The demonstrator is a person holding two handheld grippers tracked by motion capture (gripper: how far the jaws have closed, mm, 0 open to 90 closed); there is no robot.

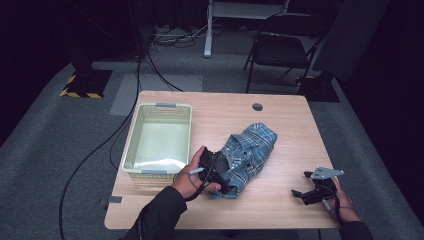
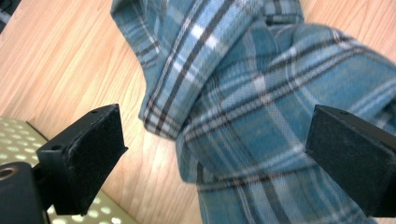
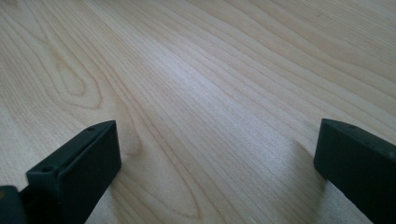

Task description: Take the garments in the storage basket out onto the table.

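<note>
We have our left gripper (image 2: 215, 144), jaws spread, right at the near end of the crumpled blue plaid flannel shirt (image 1: 247, 150) mid-bench, running toward the far right corner; the spread right gripper (image 1: 310, 192) sits well apart

The left gripper (image 1: 216, 169) sits at the near edge of a crumpled blue plaid shirt (image 1: 250, 150), which spreads away from it toward the far right. Whether its jaws stand apart cannot be told from this height. Just to that gripper's left lies a pale green basket (image 1: 131, 145), its near rim close beside the hand (image 1: 187, 177) holding the tool. The right gripper (image 1: 312, 189) rests low over bare wood, well apart from the shirt (a grey three-cornered plate rides on top of it). The table (image 1: 280, 200) carries a small round hole (image 1: 257, 107) far beyond both grippers.
</note>
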